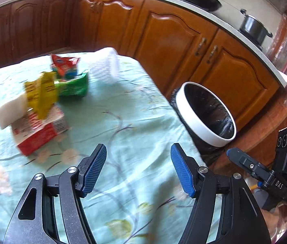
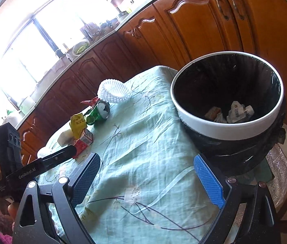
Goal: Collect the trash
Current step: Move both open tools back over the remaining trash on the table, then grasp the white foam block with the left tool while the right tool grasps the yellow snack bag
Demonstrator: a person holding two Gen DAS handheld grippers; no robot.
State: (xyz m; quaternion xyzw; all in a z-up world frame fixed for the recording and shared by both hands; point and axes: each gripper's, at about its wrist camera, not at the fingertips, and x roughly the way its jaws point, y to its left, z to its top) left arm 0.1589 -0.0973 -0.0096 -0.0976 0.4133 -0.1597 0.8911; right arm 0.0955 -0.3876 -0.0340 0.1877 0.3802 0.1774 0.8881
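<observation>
trash bin (image 2: pixel 227 131) | crumpled paper (image 2: pixel 238 111) inside: right view only | claws empty

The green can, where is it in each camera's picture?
Left wrist view: the green can lies on its side, left of centre in the upper half, behind the yellow wrapper.
Right wrist view: the green can is left of centre at mid-height, its opened top facing the camera.
Shared landmark: the white-rimmed bin, right of the can in both views.
</observation>
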